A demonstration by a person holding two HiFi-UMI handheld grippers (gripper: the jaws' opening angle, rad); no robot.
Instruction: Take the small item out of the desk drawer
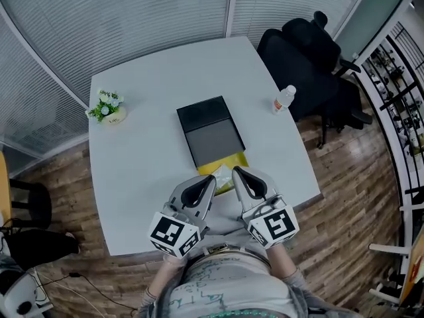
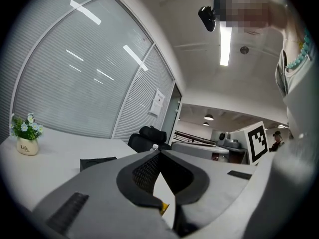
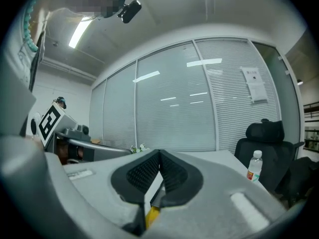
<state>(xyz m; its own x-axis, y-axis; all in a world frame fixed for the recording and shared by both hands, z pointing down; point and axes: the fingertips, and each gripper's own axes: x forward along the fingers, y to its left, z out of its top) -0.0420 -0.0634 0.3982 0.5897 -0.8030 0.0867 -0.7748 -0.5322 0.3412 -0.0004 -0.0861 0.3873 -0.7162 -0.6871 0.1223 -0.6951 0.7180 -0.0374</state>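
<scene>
A black desk drawer unit [image 1: 204, 114] lies mid-table with its grey drawer [image 1: 213, 141] pulled out toward me. A yellow item [image 1: 228, 162] shows at the drawer's near end, and a pale packet [image 1: 222, 175] lies just past it, between my gripper tips. My left gripper [image 1: 212, 179] and right gripper [image 1: 235, 172] are side by side at the near table edge, pointing at the drawer, both shut with nothing held. In the left gripper view the jaws [image 2: 159, 152] meet, with the black unit [image 2: 97, 162] beyond. The right gripper's jaws [image 3: 159, 153] also meet, with yellow [image 3: 152, 214] showing below the gap.
On the white table [image 1: 146, 111] a small potted plant [image 1: 107, 108] stands at the far left and a water bottle [image 1: 283, 99] at the far right. A black office chair [image 1: 311, 58] is behind the right corner. Blinds and glass walls enclose the far side.
</scene>
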